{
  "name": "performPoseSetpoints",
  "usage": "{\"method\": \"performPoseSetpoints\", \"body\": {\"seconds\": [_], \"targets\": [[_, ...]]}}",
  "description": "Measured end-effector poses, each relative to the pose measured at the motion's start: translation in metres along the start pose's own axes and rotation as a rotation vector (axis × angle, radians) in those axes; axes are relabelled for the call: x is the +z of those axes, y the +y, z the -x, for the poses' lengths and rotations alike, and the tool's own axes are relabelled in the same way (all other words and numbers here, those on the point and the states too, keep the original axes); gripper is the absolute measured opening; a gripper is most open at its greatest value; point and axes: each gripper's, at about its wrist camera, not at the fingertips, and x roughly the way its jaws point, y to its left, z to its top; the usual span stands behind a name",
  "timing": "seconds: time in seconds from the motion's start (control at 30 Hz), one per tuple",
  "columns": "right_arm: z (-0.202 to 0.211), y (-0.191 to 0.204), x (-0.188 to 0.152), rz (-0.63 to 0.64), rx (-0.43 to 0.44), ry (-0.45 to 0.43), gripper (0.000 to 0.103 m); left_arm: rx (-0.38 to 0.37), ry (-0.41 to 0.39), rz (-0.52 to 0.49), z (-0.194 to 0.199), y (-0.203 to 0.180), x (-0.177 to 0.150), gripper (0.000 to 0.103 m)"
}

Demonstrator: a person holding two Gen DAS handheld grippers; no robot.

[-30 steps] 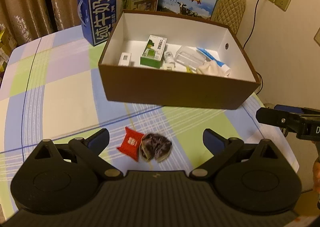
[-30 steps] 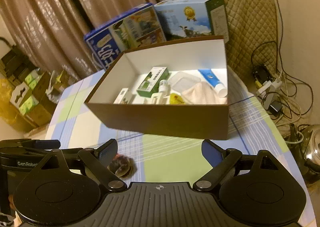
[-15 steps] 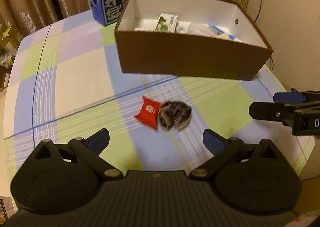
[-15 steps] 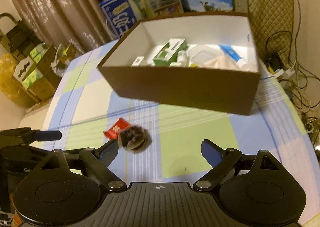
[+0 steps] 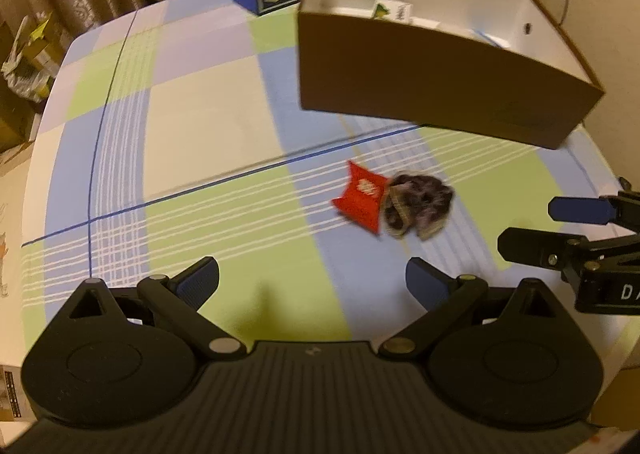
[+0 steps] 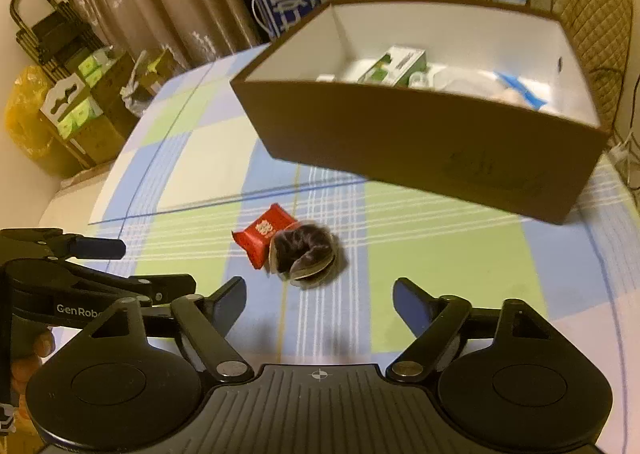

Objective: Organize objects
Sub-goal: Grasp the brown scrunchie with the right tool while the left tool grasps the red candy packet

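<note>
A checked tablecloth [image 5: 192, 125] is spread wide and bare at ten o'clock of the brown box [image 5: 432, 89], whose contents — a green carton [image 6: 394, 65] among them — are better shown by the right view. The red packet [image 5: 360, 195] touches the dark pouch [image 5: 418, 205]. Left gripper [image 5: 312, 282] and right gripper [image 6: 318, 298] are spread wide, empty.

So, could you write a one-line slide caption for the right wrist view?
Open right gripper above a red packet and dark pouch on the checked tablecloth, before a brown box.
</note>
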Motion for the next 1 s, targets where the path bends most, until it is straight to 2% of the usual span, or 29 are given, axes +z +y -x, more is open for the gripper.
{"method": "performPoseSetpoints", "body": {"seconds": [0.17, 0.6, 0.7, 0.87, 1.0], "targets": [[-0.022, 0.004, 0.005, 0.01, -0.005, 0.013, 0.069, 0.012, 0.015, 0.025, -0.012, 0.013, 0.004, 0.098], [-0.073, 0.009, 0.018, 0.014, -0.015, 0.061, 0.062, 0.032, 0.053, 0.059, -0.038, 0.033, 0.013, 0.098], [-0.082, 0.01, 0.019, 0.023, -0.014, 0.069, 0.055, 0.034, 0.058, 0.064, -0.042, 0.037, 0.015, 0.098], [-0.085, 0.006, 0.018, 0.043, -0.029, 0.064, 0.032, 0.027, 0.059, 0.06, -0.046, 0.036, 0.02, 0.098], [-0.082, -0.002, 0.018, 0.032, -0.029, 0.078, 0.025, 0.01, 0.061, 0.055, -0.048, 0.034, 0.024, 0.098]]}}
